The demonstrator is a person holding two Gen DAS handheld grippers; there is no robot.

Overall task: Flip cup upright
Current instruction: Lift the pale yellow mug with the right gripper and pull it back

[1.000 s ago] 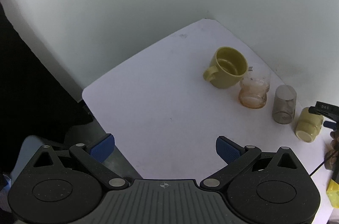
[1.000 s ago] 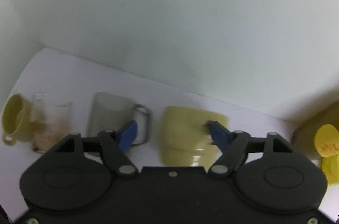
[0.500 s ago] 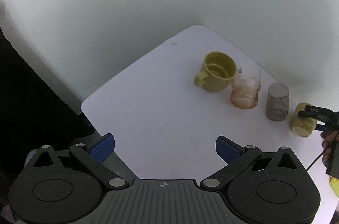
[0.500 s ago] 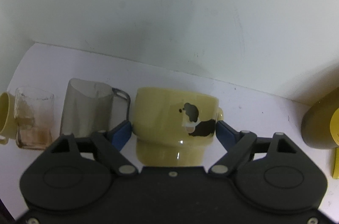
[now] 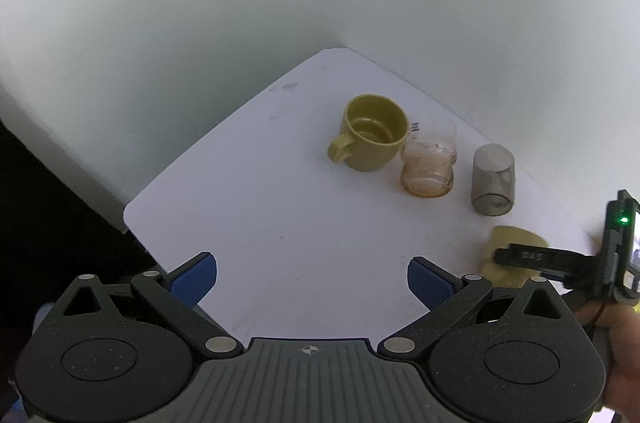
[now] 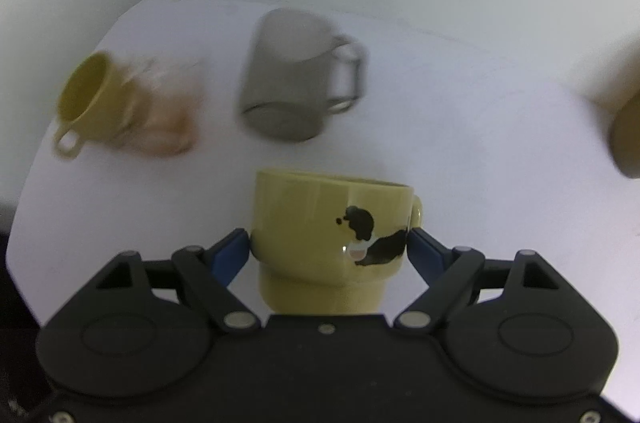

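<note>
A white tabletop (image 5: 280, 215) fills both views, backed by a plain pale wall (image 5: 240, 3) that curves around its far corner.

The right hand-held gripper (image 6: 330, 249) is closed on the pale yellow cup (image 6: 320, 223): its blue pads (image 6: 230, 253) press against the cup's opposite sides. The cup carries a black animal print on its side, its handle sticks out to the right, and its narrower stepped end lies toward the gripper body. In the wrist view it appears clear of the tabletop, though contact beneath it cannot be seen. In the left wrist view the same cup (image 5: 514, 241) shows blurred at the tabletop's right edge, with the right hand-held gripper (image 5: 532, 257) across it.

Beyond the cup, a smoky grey glass mug (image 6: 296, 79) stands mouth down, its handle to the right. Further left, a stained clear glass (image 6: 168, 115) stands just beside an olive-yellow mug (image 6: 92, 99), which is upright with its mouth open; both are blurred here. At the right edge, a tan rounded object (image 6: 626, 131) is too blurred to identify.

The left hand-held gripper (image 5: 312, 281) hangs open over the near edge of the tabletop, its blue pads (image 5: 192, 281) wide apart and holding nothing. From there the olive-yellow mug (image 5: 374, 137), the stained clear glass (image 5: 428, 165) and the smoky grey glass mug (image 5: 492, 179) form a row along the far side.
</note>
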